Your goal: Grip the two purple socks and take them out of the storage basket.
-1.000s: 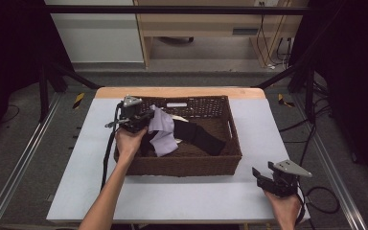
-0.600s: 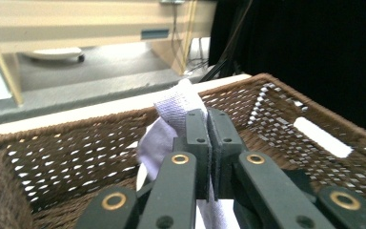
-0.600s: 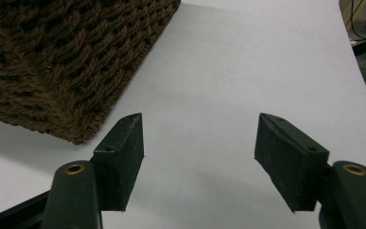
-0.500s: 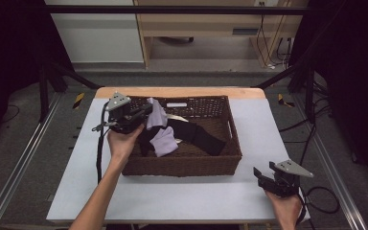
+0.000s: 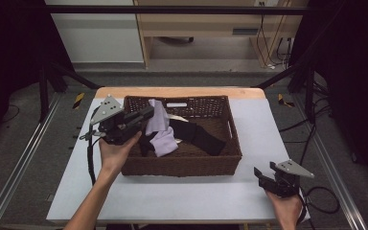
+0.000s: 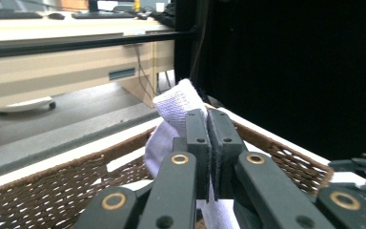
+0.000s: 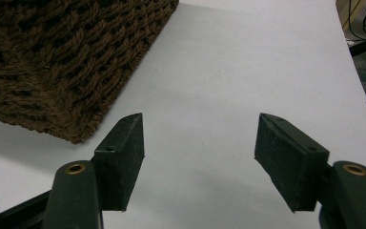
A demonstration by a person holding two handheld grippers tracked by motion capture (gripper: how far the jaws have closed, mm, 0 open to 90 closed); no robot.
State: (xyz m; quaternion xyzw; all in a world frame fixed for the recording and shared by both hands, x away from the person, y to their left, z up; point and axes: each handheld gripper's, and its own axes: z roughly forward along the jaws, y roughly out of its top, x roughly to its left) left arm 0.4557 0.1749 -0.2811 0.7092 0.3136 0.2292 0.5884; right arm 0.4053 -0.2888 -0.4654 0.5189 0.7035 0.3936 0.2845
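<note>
The left tongs [image 5: 146, 113] are clamped tight on a pale lilac sock [image 5: 159, 128], jaws pressed together with the knit cloth pinched between them, as the left gripper view shows with the sock [image 6: 176, 107] rising just past the jaw tips. The sock hangs from that pinch above the left part of a brown wicker basket [image 5: 182, 165]; its long axis runs from the tongs down and toward the near side, and its lower end seems to rest on or just above the dark clothes [image 5: 199, 136] lying in the basket, though whether it touches them cannot be told. The left hand [image 5: 117, 151] carries the load, so any lift or carry-out of the sock looks to be its work; the pull would likely go up and to the left, over the basket's left rim. The right tongs [image 5: 263, 176] stand wide apart and hold nothing, low over the near right corner of the bench [image 5: 172, 201], well apart from the sock, with the basket's near right corner [image 7: 62, 62] just ahead and to the left of their jaws. The bench is covered in a plain white sheet with a wooden edge at the far side. Beyond it are a grey floor, a pale wooden desk, loose cables at the right, and dark curtains on both sides.
</note>
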